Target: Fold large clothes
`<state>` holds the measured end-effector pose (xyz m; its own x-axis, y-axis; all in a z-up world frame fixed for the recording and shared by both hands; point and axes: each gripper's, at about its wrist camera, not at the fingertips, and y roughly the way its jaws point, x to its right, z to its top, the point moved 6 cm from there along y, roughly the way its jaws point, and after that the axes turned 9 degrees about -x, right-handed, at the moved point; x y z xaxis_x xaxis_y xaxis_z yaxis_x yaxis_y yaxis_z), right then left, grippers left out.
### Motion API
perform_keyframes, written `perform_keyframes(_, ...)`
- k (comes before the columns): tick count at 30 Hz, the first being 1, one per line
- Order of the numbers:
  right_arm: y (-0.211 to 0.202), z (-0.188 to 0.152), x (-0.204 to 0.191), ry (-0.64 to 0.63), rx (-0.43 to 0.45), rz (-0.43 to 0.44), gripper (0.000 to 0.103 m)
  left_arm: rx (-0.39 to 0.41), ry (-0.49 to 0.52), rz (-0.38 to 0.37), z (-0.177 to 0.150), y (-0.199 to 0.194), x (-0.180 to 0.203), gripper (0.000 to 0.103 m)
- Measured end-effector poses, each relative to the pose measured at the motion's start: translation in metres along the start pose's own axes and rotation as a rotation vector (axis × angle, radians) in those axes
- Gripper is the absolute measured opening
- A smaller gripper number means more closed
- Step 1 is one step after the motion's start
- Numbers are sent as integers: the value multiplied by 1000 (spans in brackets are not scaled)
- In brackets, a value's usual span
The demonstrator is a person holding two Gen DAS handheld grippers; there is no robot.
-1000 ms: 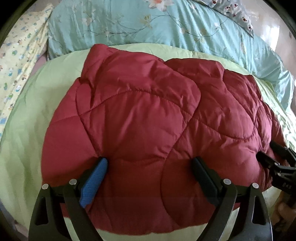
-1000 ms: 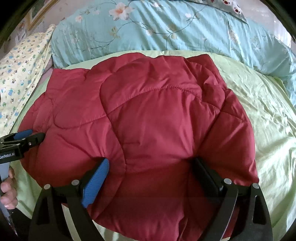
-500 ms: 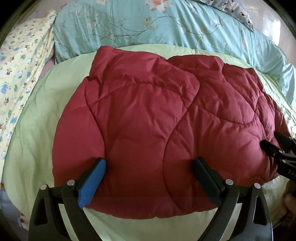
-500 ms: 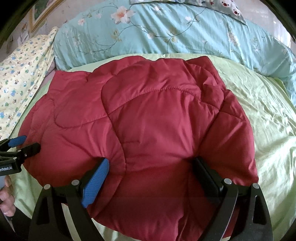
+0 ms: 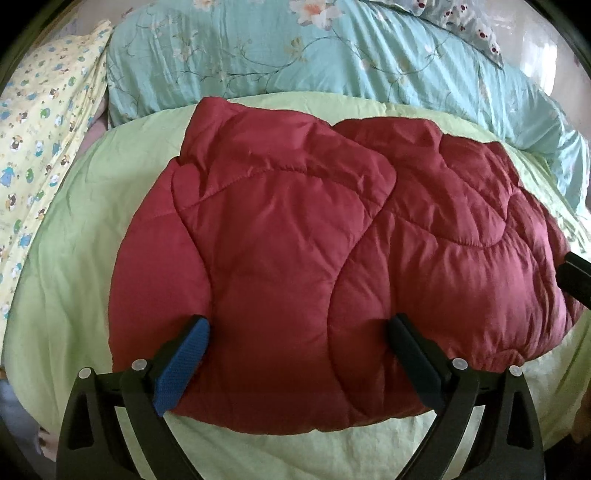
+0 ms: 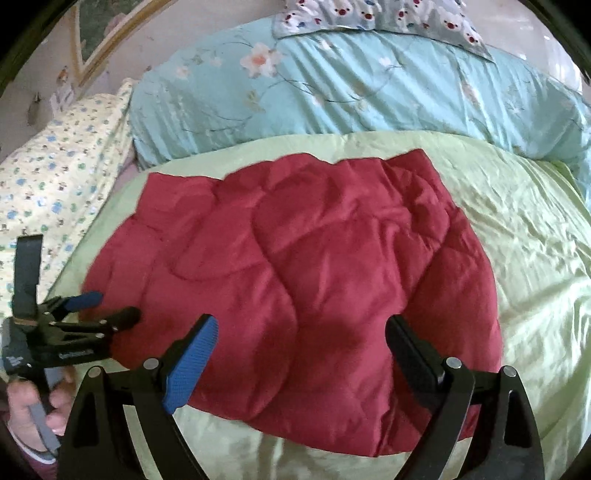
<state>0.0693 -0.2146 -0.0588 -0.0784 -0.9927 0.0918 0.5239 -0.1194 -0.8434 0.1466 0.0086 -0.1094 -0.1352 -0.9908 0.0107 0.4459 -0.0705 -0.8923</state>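
Observation:
A dark red quilted puffer coat lies folded in a compact bundle on the light green bedsheet; it also shows in the right wrist view. My left gripper is open and empty, its fingers hovering over the coat's near edge. It also shows at the left of the right wrist view, next to the coat's left edge. My right gripper is open and empty above the coat's near right part. One of its fingers shows at the right edge of the left wrist view.
A light blue floral duvet is bunched along the far side of the bed. A yellow patterned sheet lies at the left. A bear-print pillow sits at the back. Bare green sheet lies right of the coat.
Both grippers have pulled back and up from the coat, so it looks smaller and its near edge now shows. The coat stays folded on the sheet.

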Motion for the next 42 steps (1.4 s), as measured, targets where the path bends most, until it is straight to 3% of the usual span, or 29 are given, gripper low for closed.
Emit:
perform_keyframes(8, 16, 20, -20, -41, -42, 65, 90, 28, -3, 24, 18, -10, -11, 98)
perform_keyframes(10, 24, 24, -25, -58, -56, 53, 78, 32, -11, 39, 26, -10, -16, 98)
perform_keyframes(13, 33, 33, -26, -60, -68, 47, 69, 42, -38, 26, 42, -7, -26, 98)
perform_keyframes(17, 50, 49, -16, -33, -91, 22, 69, -11, -57, -7, 60, 18, -34, 99)
perform_keyframes(23, 81, 66, 9, 21, -137, -38, 68, -61, -37, 13, 84, 56, -35, 103)
perform_keyframes(32, 110, 75, 42, 118, -158, -36, 68, -93, -80, -16, 106, 94, -47, 103)
perform_keyframes(37, 118, 76, 40, 89, -162, -80, 68, -62, -88, 2, 98, 74, -37, 100)
perform_keyframes(42, 120, 76, 43, 93, -164, -68, 69, -15, -31, -66, 70, 31, -15, 99)
